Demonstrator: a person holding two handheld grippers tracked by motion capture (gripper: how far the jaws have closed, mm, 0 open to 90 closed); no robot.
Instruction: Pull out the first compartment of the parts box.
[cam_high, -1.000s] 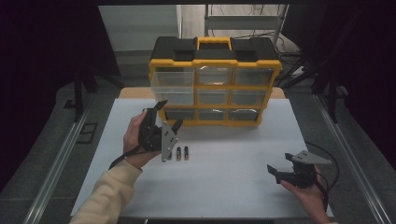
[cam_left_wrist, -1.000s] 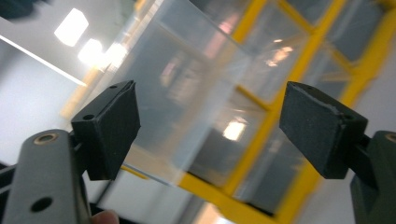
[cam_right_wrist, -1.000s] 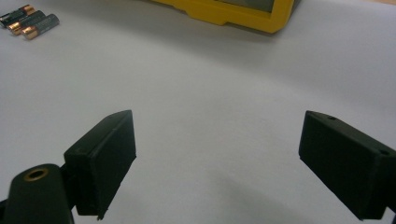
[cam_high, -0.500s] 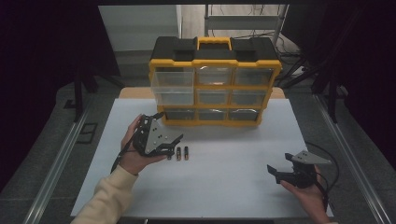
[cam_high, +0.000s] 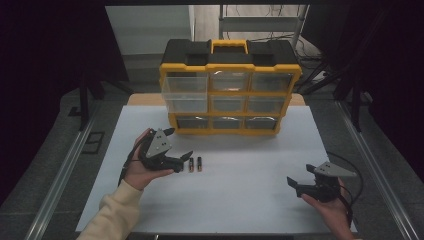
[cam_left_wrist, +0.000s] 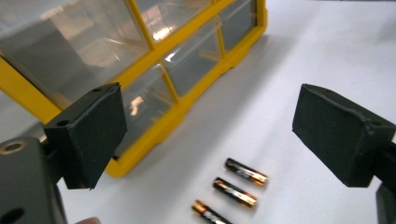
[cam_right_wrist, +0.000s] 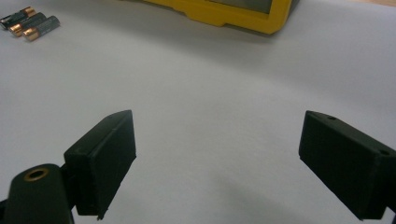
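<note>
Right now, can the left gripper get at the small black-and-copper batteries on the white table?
Probably yes. The left gripper is open, beside the black-and-copper batteries, which lie loose on the white table just ahead of its jaws. Nothing sits between them; the yellow drawer organizer stands off to the side.

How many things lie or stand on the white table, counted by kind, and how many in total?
Small black cylindrical batteries with copper-coloured ends: 3
Yellow and black plastic organiser box with clear drawers: 1
Total on the white table: 4
</note>
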